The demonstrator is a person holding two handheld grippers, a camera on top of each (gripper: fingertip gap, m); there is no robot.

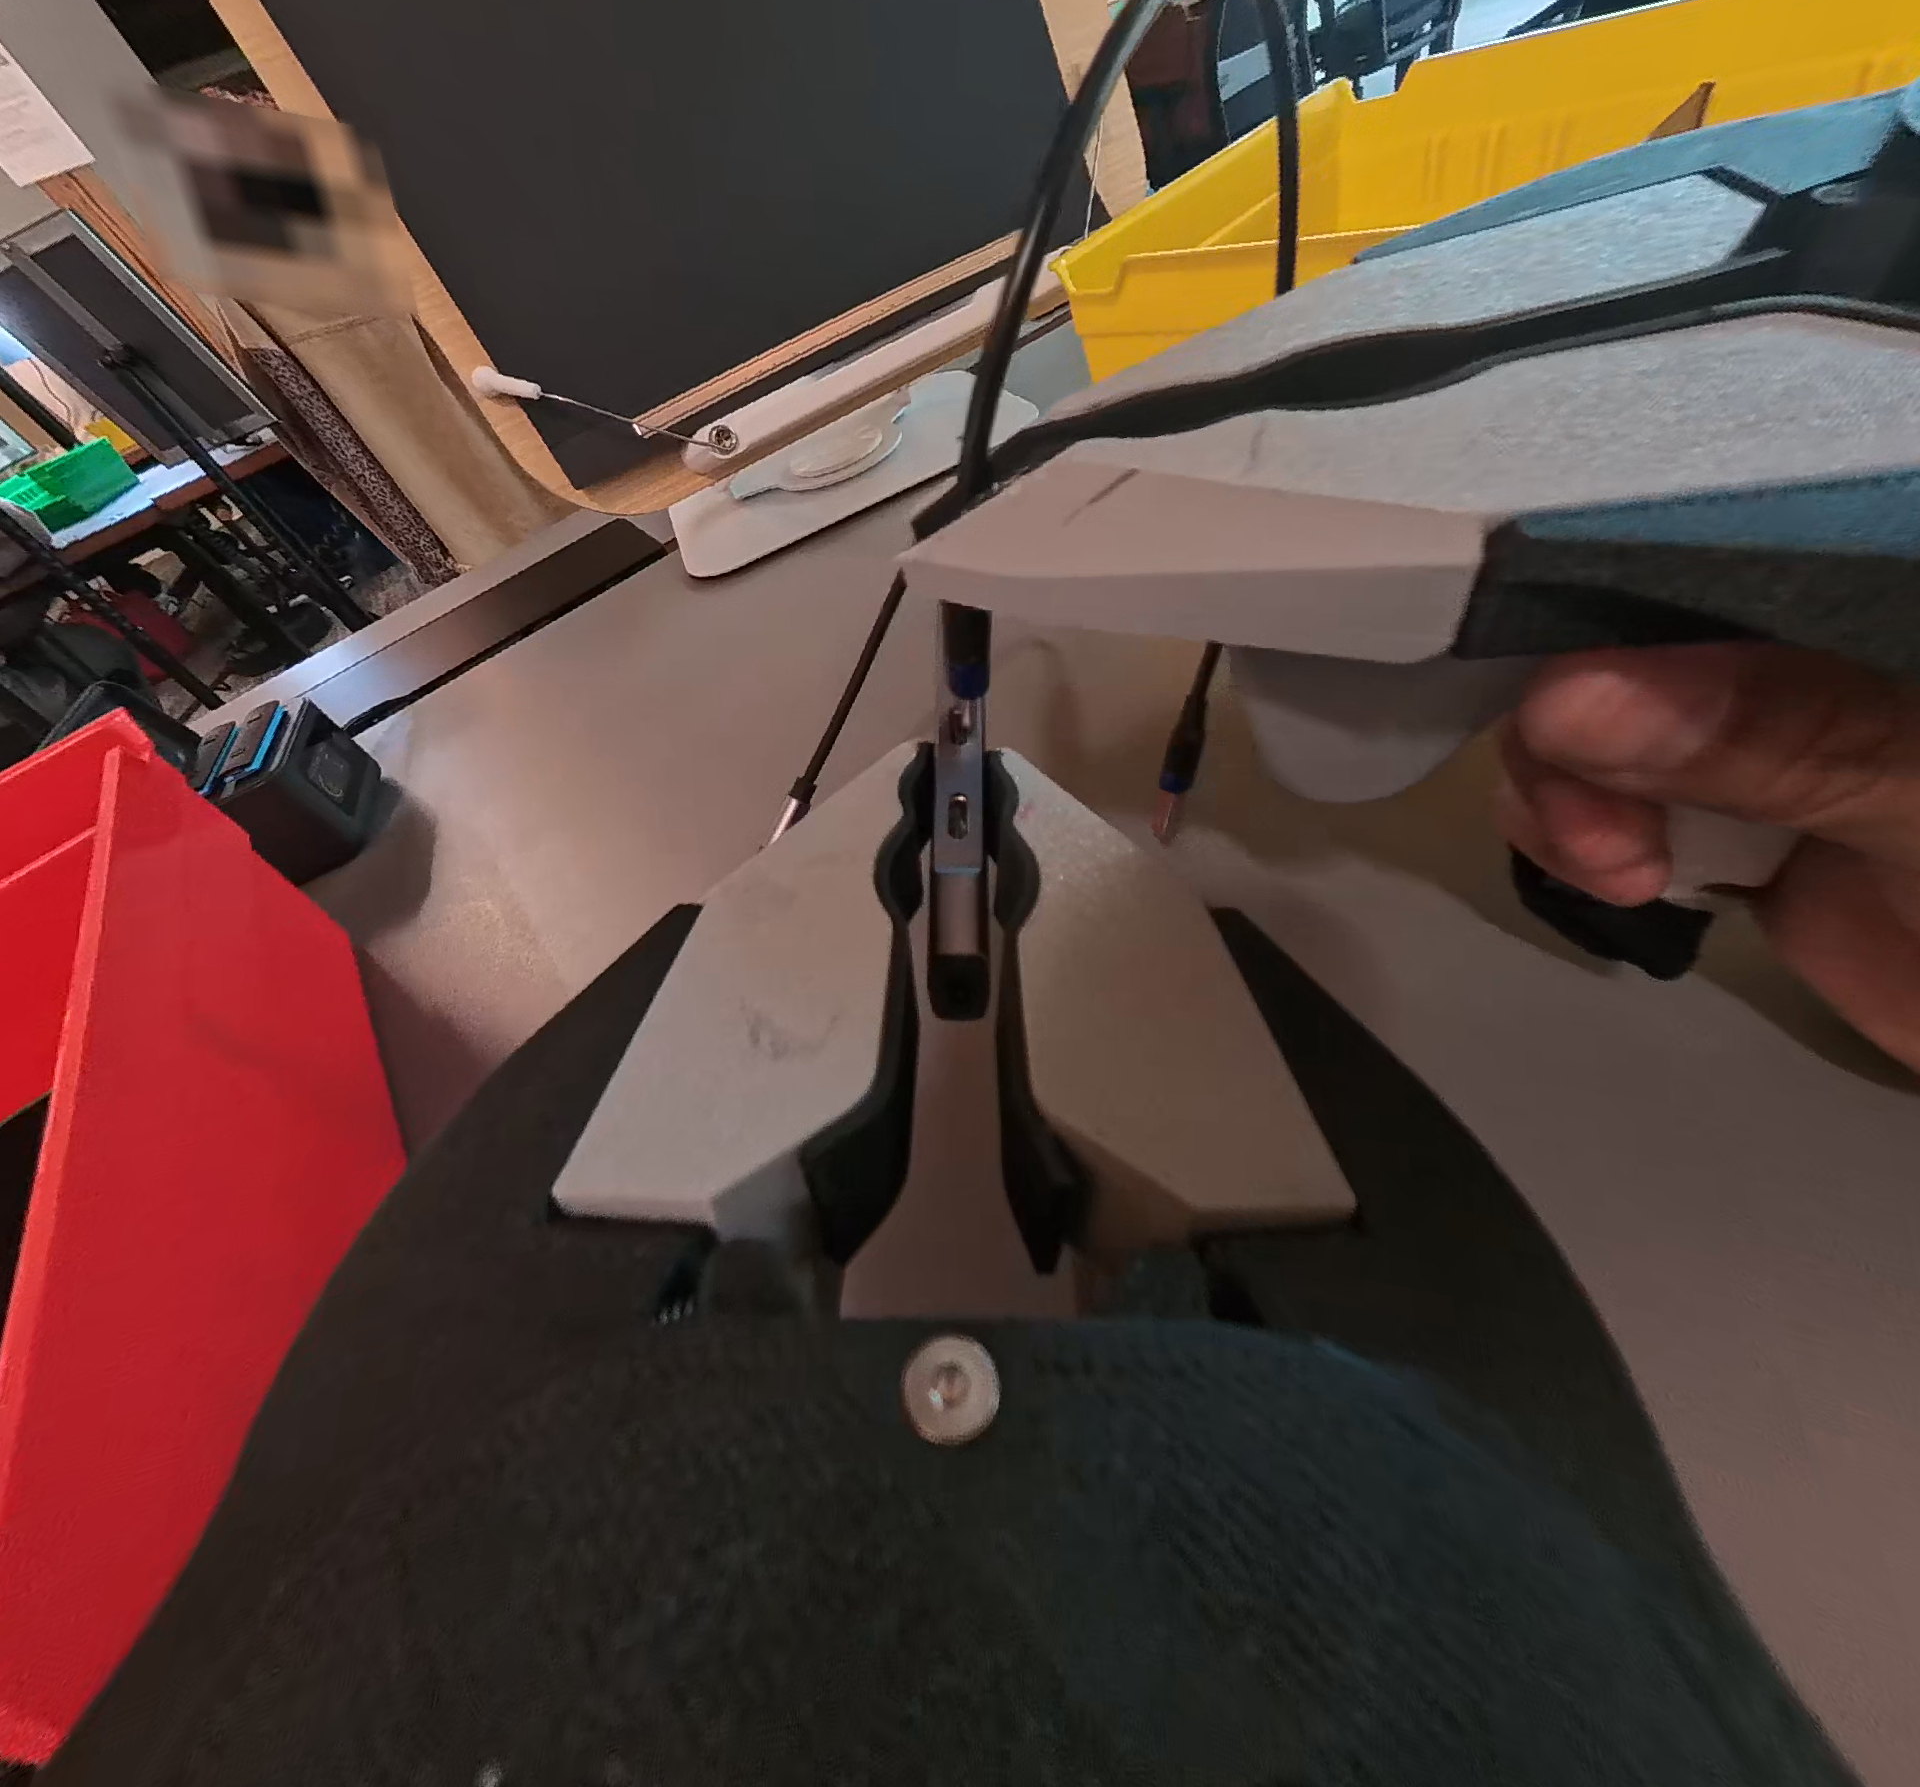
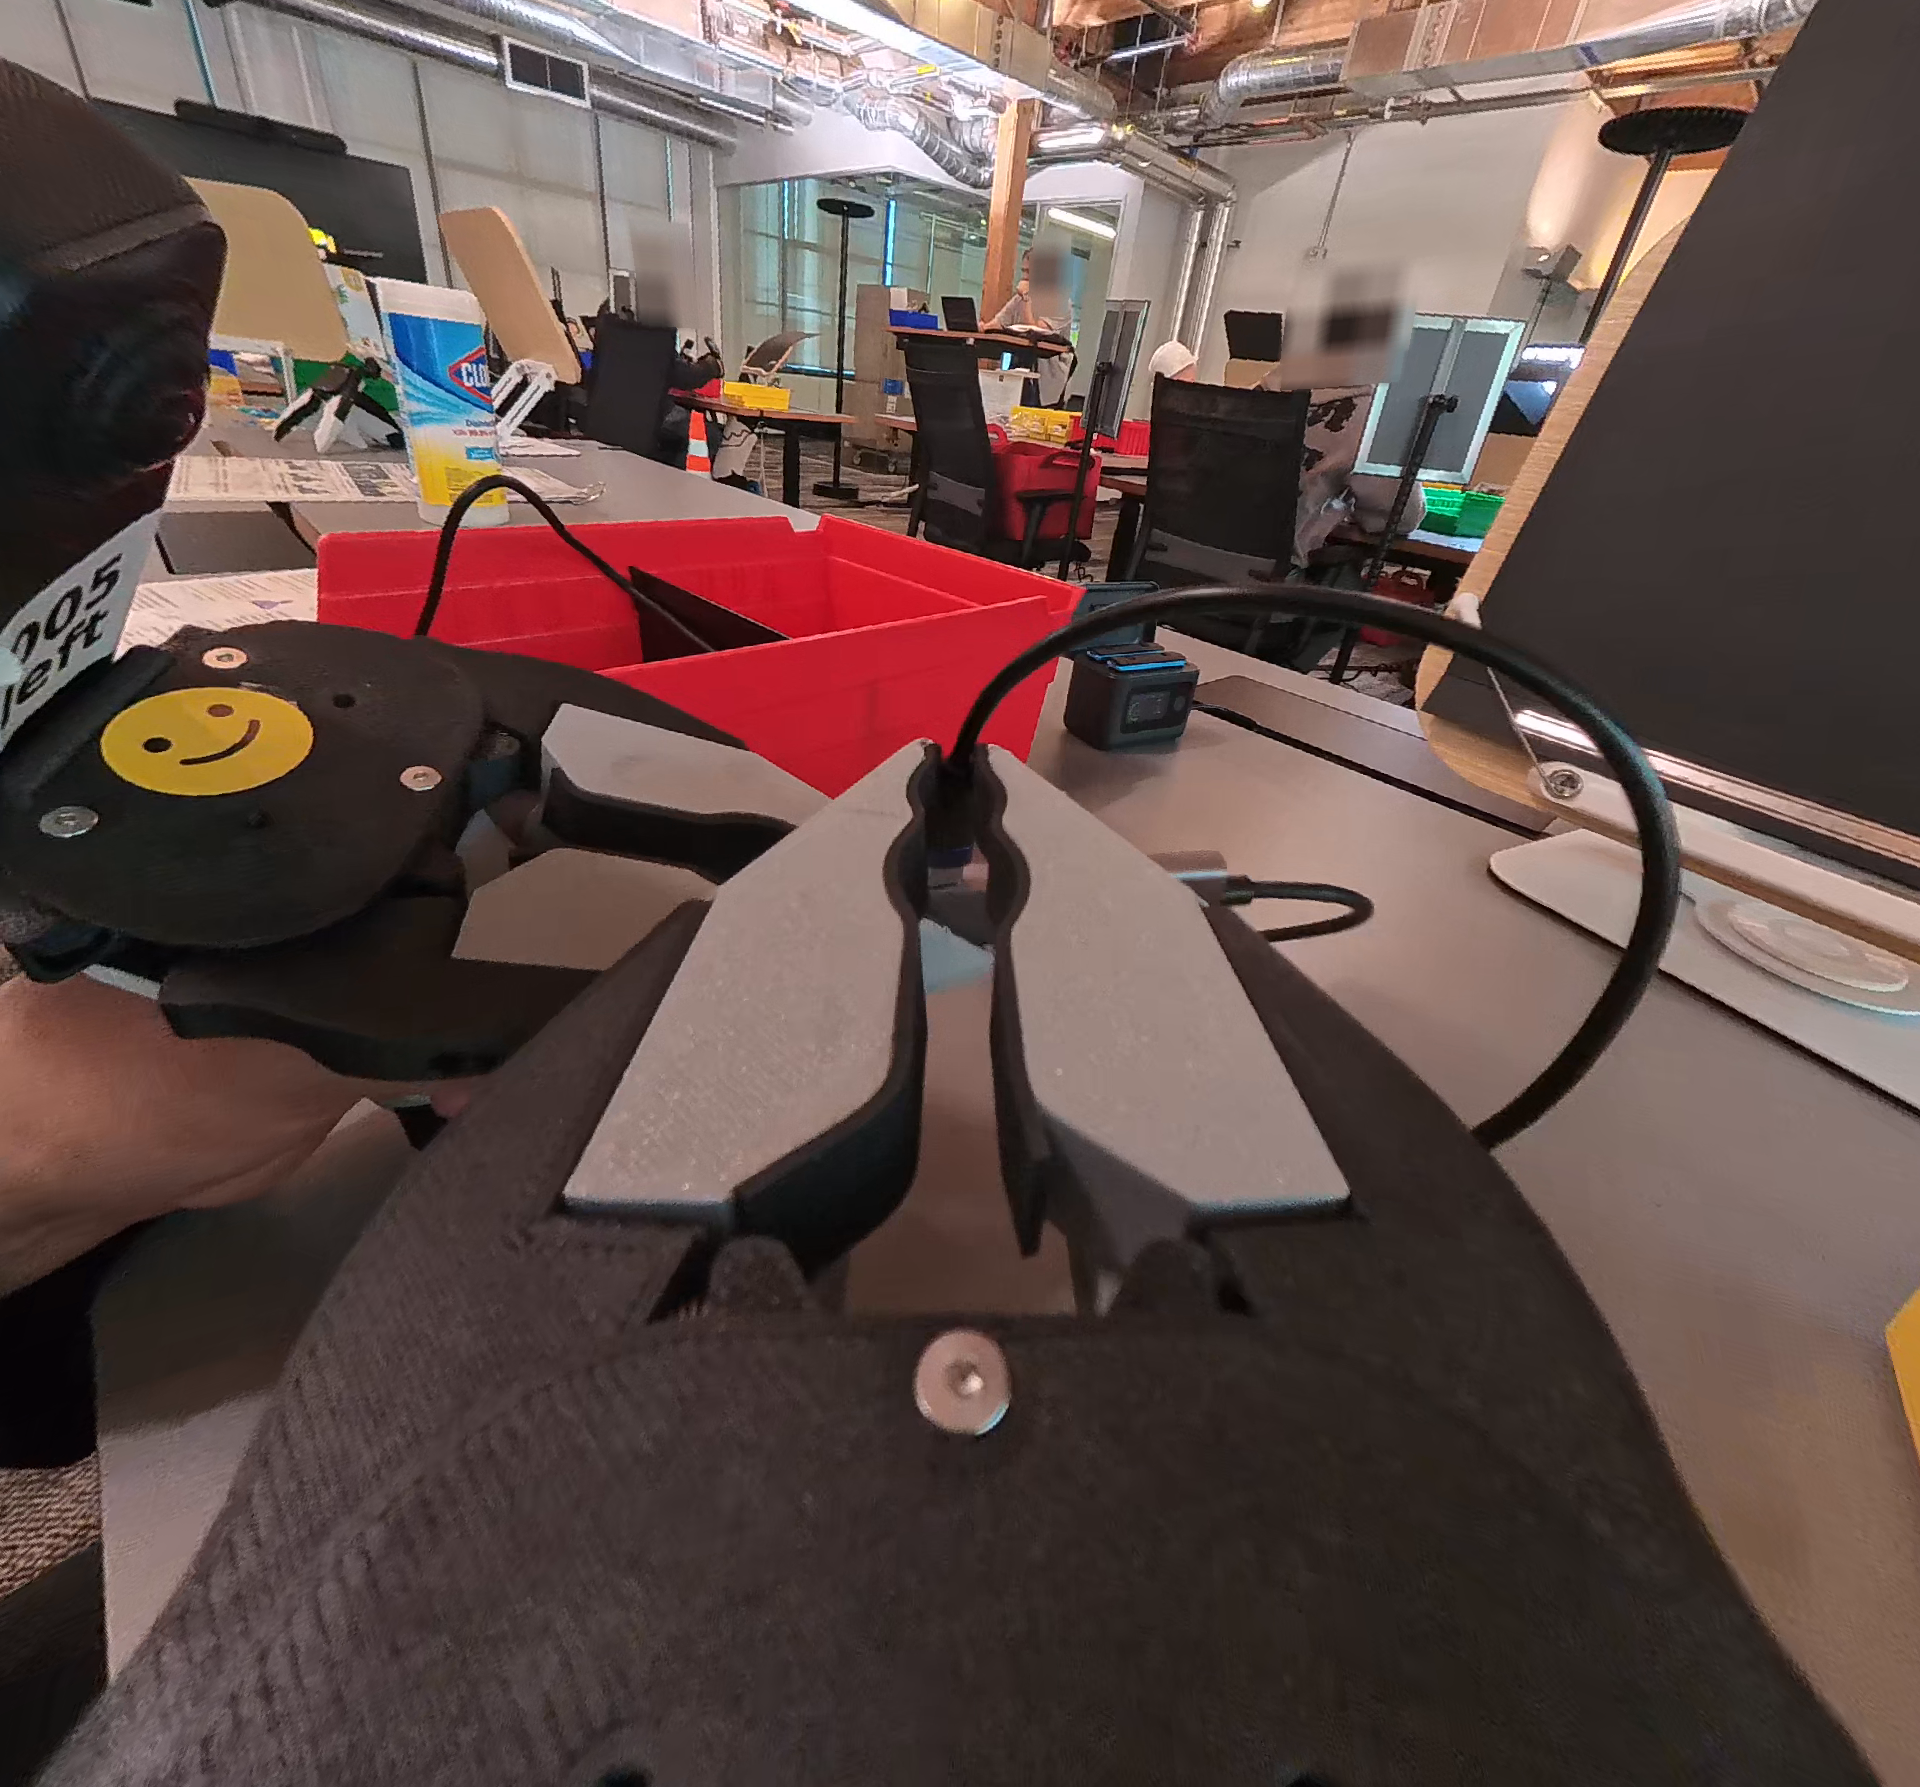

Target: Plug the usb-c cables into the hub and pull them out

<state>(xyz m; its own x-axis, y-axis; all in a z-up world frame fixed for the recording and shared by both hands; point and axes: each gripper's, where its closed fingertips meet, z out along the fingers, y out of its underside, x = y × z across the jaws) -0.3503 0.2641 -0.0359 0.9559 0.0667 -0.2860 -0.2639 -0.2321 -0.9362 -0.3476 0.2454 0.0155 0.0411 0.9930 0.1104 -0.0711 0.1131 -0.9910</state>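
Gripping a slim grey metal hub (image 1: 957, 864) between the black scalloped pads of the left gripper (image 1: 957, 807), jaws nearly shut around its narrow body, small slot ports facing the camera. Clamping a black USB-C plug (image 1: 962, 662) from above with the right gripper (image 2: 956, 818), jaws closed down on the plug, its blue-ringed collar right at the hub's far end; cannot tell how deep the plug sits. Arching up and round in a stiff glossy loop, the black cable (image 2: 1621, 802). Lying loose on the smooth grey table (image 1: 1558, 1270) just beyond the hub, two more cable ends (image 1: 1174, 781), one either side. Matte, grainy printed plastic on the fingers, pale grey wedges over black. Crowding the left, a red bin (image 2: 831, 636); to the right, a yellow bin (image 1: 1351, 210); behind, a dark panel (image 1: 623, 127) on a white base. Near the red bin, a small black charger block (image 2: 1127, 698).
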